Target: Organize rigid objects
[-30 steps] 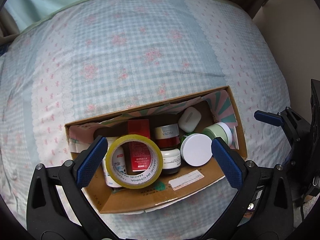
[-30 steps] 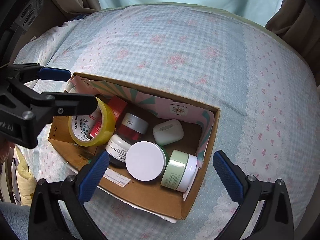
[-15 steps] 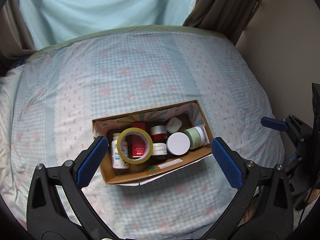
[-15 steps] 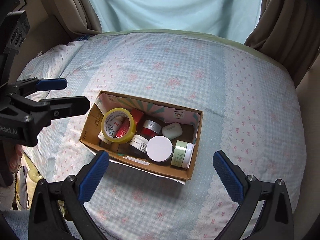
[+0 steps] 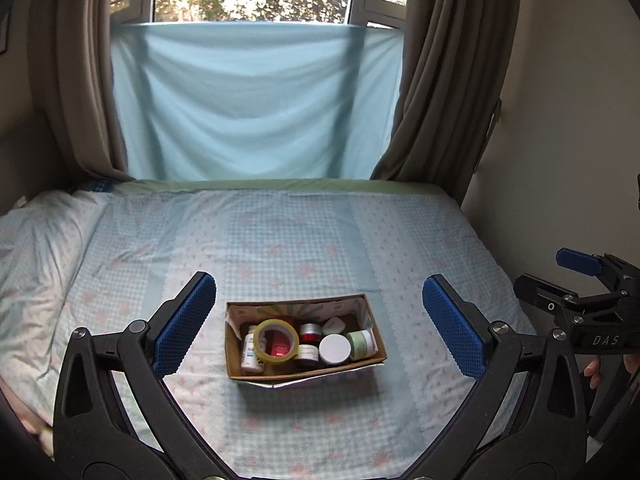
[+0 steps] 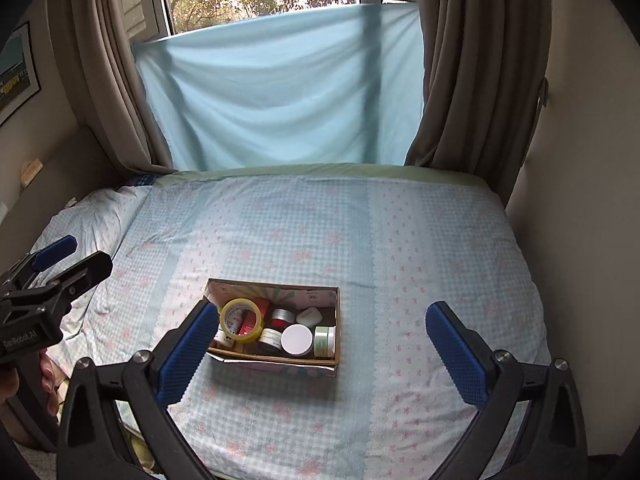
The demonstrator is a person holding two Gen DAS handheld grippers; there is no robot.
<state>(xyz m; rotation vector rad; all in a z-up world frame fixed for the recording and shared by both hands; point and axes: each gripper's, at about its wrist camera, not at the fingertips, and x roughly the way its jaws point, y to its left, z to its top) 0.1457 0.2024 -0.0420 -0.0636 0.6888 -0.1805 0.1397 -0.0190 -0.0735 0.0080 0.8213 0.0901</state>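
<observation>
A cardboard box sits on the bed, and all the hard little things are inside it. The roll of yellow tape leans at the 9 o'clock end, over a red box and beside a white bottle. A white round lid and a green jar lie toward 3 o'clock, packed close so nothing rolls. The left claw is wide and holds nothing. The right claw is wide and empty too. Both hang well back from the box, which I think means the tidying is done. The rest of the bed shows only its sheet.
</observation>
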